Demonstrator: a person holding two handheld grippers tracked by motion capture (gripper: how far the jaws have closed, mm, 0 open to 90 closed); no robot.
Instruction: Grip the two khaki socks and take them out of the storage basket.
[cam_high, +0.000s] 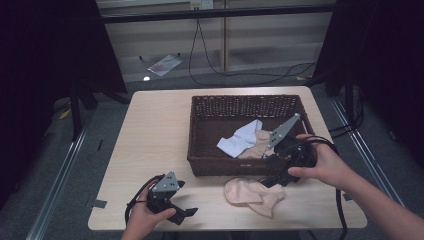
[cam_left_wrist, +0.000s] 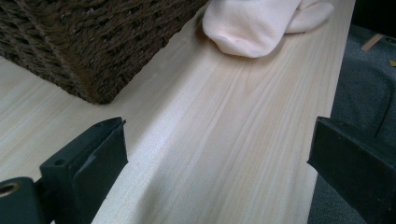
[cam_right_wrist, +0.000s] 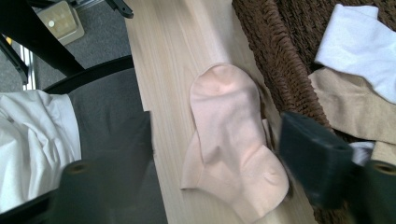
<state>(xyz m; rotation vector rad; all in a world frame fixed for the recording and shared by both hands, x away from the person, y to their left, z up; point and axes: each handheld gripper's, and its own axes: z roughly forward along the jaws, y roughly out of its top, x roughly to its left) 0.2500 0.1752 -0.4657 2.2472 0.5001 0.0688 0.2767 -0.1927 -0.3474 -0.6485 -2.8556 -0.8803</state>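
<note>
Peach sock (cam_high: 252, 194) lies flat on the desk (cam_high: 150, 145), just in front of the wicker basket (cam_high: 200, 150). Right hand-held gripper (cam_high: 274, 181) is held over it, jaws spread, nothing pinched. Left hand-held gripper (cam_high: 186, 214) is spread, empty.

Pale peach sock (cam_high: 252, 195), lying flat and limp on the wooden table (cam_high: 150, 140), just in front of the near wall of the brown wicker basket (cam_high: 225, 165), close against it. Toe end rounded, cuff end wider and slightly folded over. Soft knit, plain, unmarked. Seen also from above (cam_right_wrist: 229, 140) and from its rounded end (cam_left_wrist: 252, 28).
</note>
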